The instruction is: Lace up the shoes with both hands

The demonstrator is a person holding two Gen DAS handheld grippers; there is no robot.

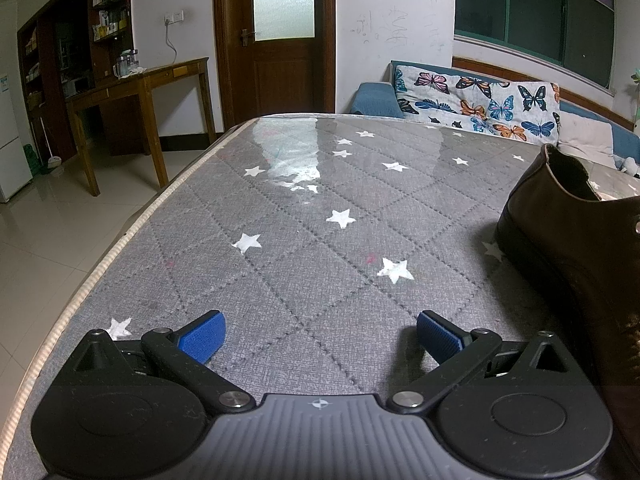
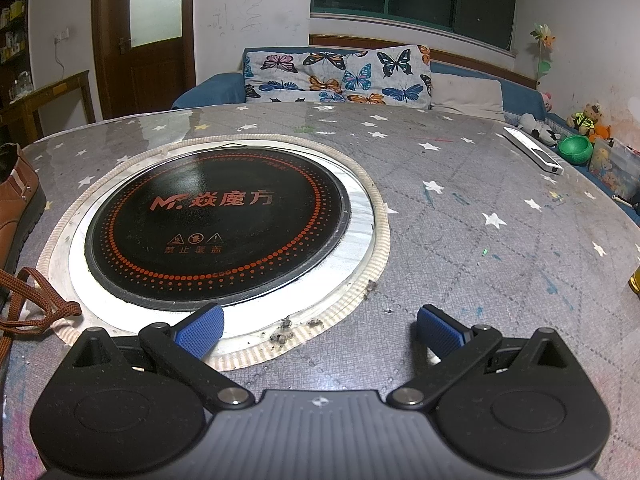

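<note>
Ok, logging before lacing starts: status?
Both hand-held grippers open, empty. Brown shoe between them, lace loose. Nothing in the way.

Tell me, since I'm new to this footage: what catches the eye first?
The round black cooktop with orange lettering, set into the starry grey table. A brown shoe stands at the right edge of the left view, its loose lace trailing on the table; both tongs hang open and empty.

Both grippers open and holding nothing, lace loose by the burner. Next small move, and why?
Probably swing the right gripper left toward the loose brown lace and close on it. It is open over the burner's rim, and the lace lies at its far left beside the shoe. The left gripper is open over bare table.
</note>
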